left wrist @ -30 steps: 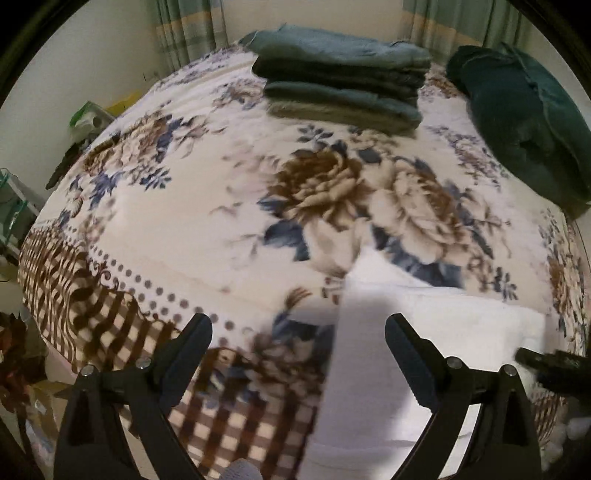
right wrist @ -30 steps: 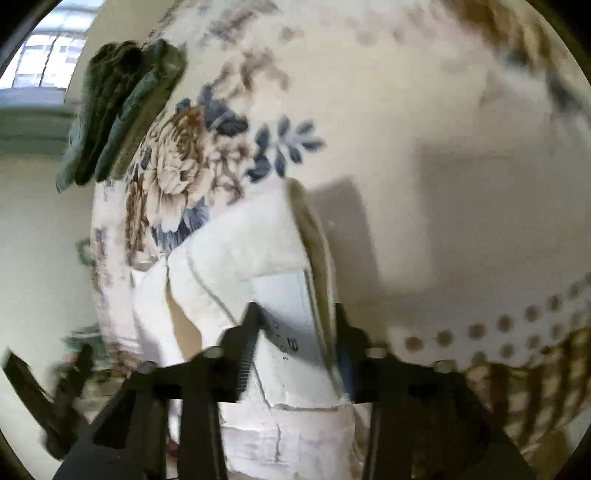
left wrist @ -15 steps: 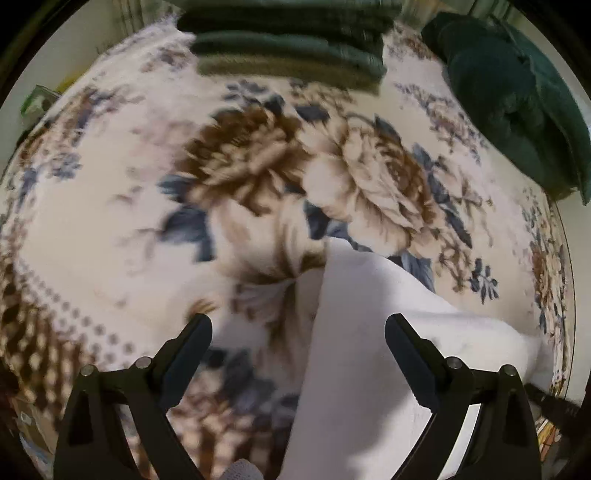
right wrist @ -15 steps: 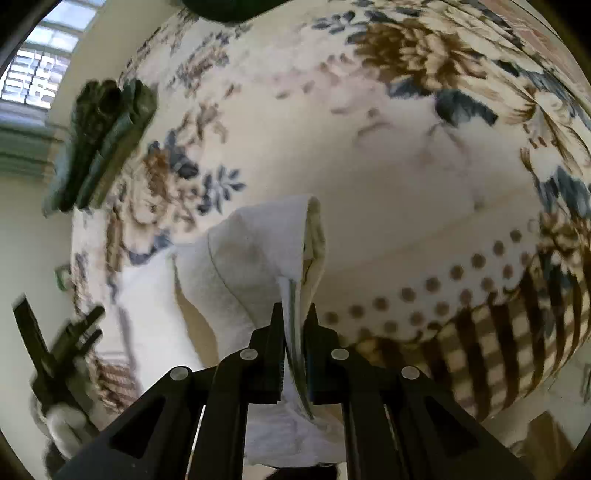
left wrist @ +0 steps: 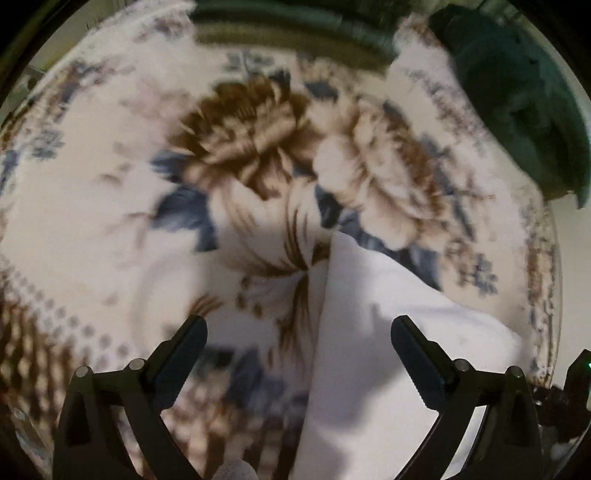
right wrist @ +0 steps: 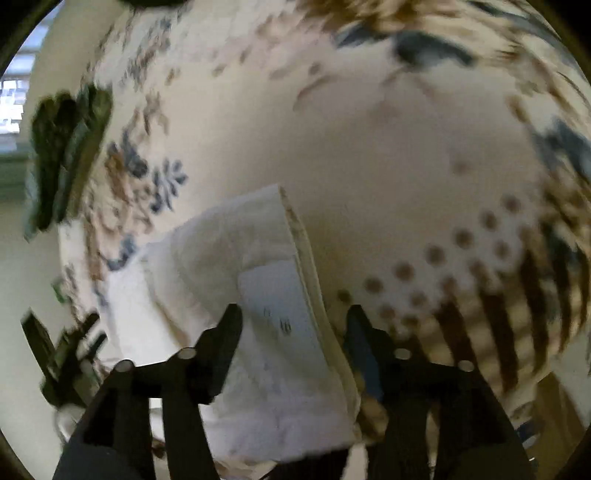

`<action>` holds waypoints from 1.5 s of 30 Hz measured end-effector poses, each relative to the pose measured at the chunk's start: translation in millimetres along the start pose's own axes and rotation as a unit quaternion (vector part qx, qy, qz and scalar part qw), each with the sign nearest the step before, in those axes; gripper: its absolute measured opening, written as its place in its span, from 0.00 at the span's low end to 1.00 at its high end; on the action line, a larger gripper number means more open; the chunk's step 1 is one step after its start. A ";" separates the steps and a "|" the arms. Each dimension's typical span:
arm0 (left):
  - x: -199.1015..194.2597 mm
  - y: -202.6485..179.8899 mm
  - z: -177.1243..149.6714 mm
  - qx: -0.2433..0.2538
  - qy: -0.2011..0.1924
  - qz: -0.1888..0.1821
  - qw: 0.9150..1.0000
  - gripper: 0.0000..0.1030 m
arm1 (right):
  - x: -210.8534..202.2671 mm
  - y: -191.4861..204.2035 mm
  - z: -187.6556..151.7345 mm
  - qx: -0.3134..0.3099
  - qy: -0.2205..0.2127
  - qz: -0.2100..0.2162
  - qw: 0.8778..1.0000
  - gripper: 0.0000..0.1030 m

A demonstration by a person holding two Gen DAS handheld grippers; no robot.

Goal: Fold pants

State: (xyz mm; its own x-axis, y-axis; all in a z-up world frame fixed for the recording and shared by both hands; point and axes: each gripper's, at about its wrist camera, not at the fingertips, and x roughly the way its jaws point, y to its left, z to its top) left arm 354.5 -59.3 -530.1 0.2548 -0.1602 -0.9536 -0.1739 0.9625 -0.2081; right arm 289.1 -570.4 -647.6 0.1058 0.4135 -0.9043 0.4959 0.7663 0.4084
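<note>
The white pants (left wrist: 373, 354) lie partly folded on the flowered bed blanket (left wrist: 110, 221) near its front edge. My left gripper (left wrist: 297, 343) is open just above them, with the cloth's left edge between the jaws. In the right wrist view the pants' waistband end (right wrist: 266, 295), with a white label, runs between the jaws of my right gripper (right wrist: 293, 325), which is open around it. The left gripper also shows in the right wrist view (right wrist: 62, 358) at the far left.
A stack of folded dark green pants (left wrist: 295, 26) sits at the far side of the bed and also shows in the right wrist view (right wrist: 62, 155). A loose dark green garment (left wrist: 517, 103) lies at the far right. The blanket's checked border (right wrist: 517, 314) hangs over the bed edge.
My right gripper was shut on the waistband half a second ago and is now open around it. The left gripper has moved forward and lower over the bed, still open.
</note>
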 end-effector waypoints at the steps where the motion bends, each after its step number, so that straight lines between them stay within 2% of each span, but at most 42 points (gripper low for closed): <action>1: -20.4 1.0 -13.4 0.002 -0.011 -0.003 1.000 0.99 | -15.3 -4.7 -10.7 0.010 -0.017 0.009 1.000 0.65; 3: -45.6 3.6 -38.7 -0.001 -0.019 -0.006 1.000 0.99 | -39.3 -14.9 -39.8 0.033 -0.043 0.031 0.998 0.66; 6: -61.4 5.0 -76.9 -0.021 -0.013 -0.018 1.000 0.99 | -44.8 -27.7 -78.8 0.070 -0.033 0.073 0.994 0.66; 9: -44.6 -3.9 -104.8 -0.036 0.008 -0.020 0.999 0.99 | -18.1 -29.6 -113.9 0.101 0.004 0.121 0.987 0.66; 12: -19.7 -9.5 -118.2 -0.048 0.024 -0.013 0.998 0.99 | 20.0 -11.1 -133.4 0.098 0.025 0.159 0.982 0.66; 16: 16.0 -6.7 -130.4 -0.030 0.044 0.024 0.998 1.00 | 54.7 21.6 -141.6 0.041 0.022 0.143 0.989 0.66; 17: 24.7 -1.3 -131.1 -0.034 0.053 0.022 0.998 1.00 | 61.8 28.0 -143.4 0.023 0.019 0.112 0.993 0.65; 18: 33.5 7.7 -131.1 -0.049 0.065 0.007 0.997 1.00 | 67.3 30.9 -143.5 0.011 0.013 0.101 0.995 0.60; 20: 43.1 17.7 -129.3 -0.062 0.078 -0.018 0.995 1.00 | 73.6 27.0 -141.6 0.009 -0.002 0.075 0.997 0.60; 21: 46.5 19.8 -128.2 -0.063 0.081 -0.025 0.994 1.00 | 77.0 22.6 -141.2 0.020 -0.001 0.083 0.996 0.60; 23: 44.5 16.9 -126.6 -0.058 0.083 -0.024 0.995 1.00 | 89.0 10.2 -143.0 0.064 0.017 0.129 0.989 0.61; 25: 31.4 12.0 -124.5 -0.061 0.061 -0.037 0.996 1.00 | 98.1 2.7 -147.9 0.099 0.024 0.184 0.978 0.63; 27: 22.9 10.2 -123.8 -0.063 0.043 -0.063 0.995 1.00 | 105.7 -2.2 -150.8 0.118 0.023 0.223 0.967 0.69; 29: 27.5 10.5 -123.4 -0.064 0.044 -0.069 0.995 1.00 | 116.4 -2.2 -151.1 0.133 0.017 0.253 0.958 0.76; 32: 43.8 11.4 -124.8 -0.072 0.049 -0.078 0.993 1.00 | 131.4 4.3 -149.4 0.139 0.004 0.269 0.953 0.85; 35: 46.2 10.8 -126.2 -0.071 0.038 -0.094 0.992 1.00 | 140.3 14.2 -148.3 0.144 -0.006 0.272 0.952 0.85; 39: 47.4 12.4 -122.9 -0.082 0.025 -0.113 0.990 1.00 | 123.5 31.0 -147.1 0.115 -0.024 0.284 0.951 0.84; 42: 49.9 17.5 -123.2 -0.097 0.020 -0.121 0.988 1.00 | 112.7 49.9 -146.3 0.078 -0.037 0.273 0.958 0.84; 45: 54.2 17.2 -121.0 -0.106 0.019 -0.123 0.987 1.00 | 137.5 58.1 -138.5 0.077 -0.016 0.253 0.964 0.84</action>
State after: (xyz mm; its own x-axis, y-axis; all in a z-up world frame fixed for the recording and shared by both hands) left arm 250.2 -77.9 -611.7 0.2799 -0.3957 -0.8747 -0.3060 0.8268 -0.4719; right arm 213.1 -400.9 -731.0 0.3936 0.6983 -0.5979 0.4958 0.3864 0.7777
